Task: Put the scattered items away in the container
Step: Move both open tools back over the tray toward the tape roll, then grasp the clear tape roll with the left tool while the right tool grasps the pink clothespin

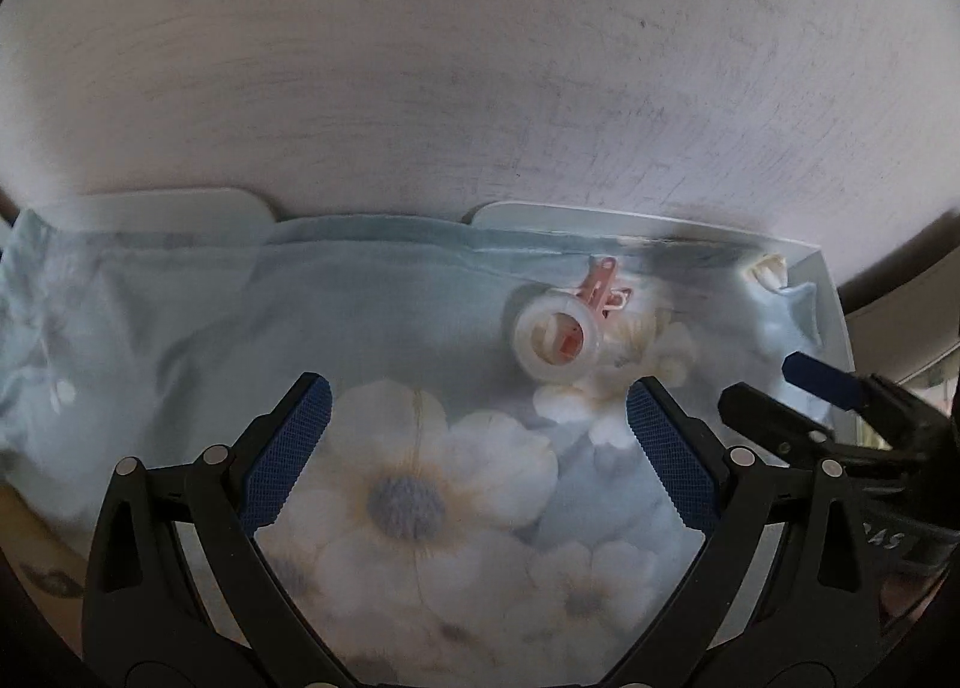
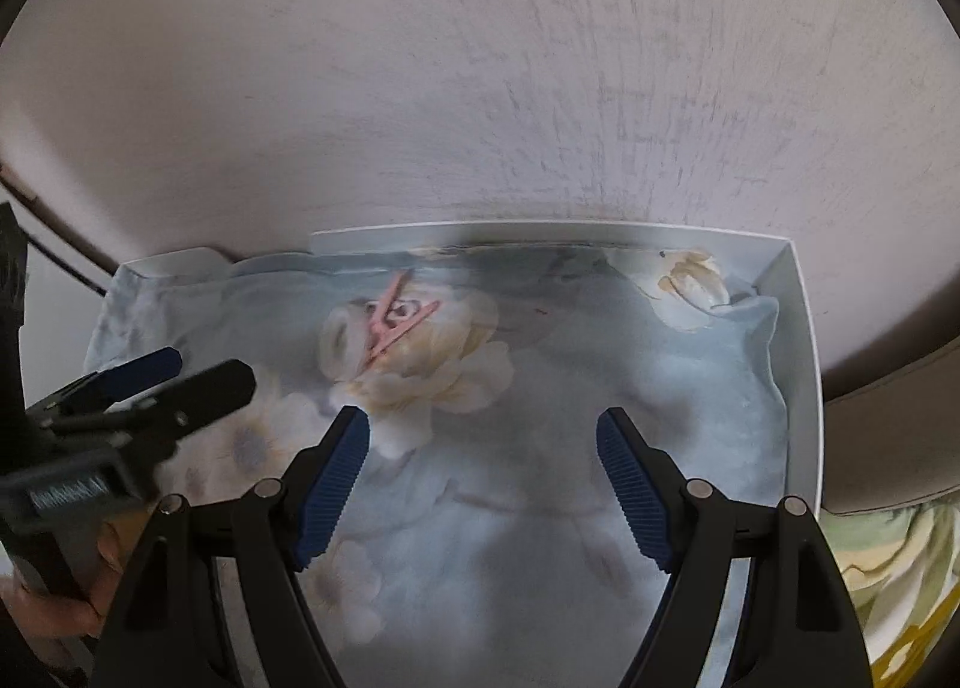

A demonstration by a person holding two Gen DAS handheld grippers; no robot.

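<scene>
Tape roll (image 1: 557,341) and pink clothespin (image 1: 605,290) sat at 1 o'clock from the left gripper (image 1: 478,448), nearer than the right gripper (image 2: 483,478); both spread, empty.

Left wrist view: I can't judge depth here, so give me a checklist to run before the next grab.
1. Left hand-held gripper open and empty: ok, its blue pads stand wide apart with only cloth between them.
2. Right hand-held gripper open and empty: ok.
3. Target in sight: ok, the white tape roll lies on the floral cloth ahead of the left pads.
4. Roll free of other items: not ok, the pink clothespin lies against it, partly showing through its hole.
5. Grippers clear of each other: cannot tell, the right one enters the left view at the edge.
6. White box wall clear of the roll: ok.
</scene>
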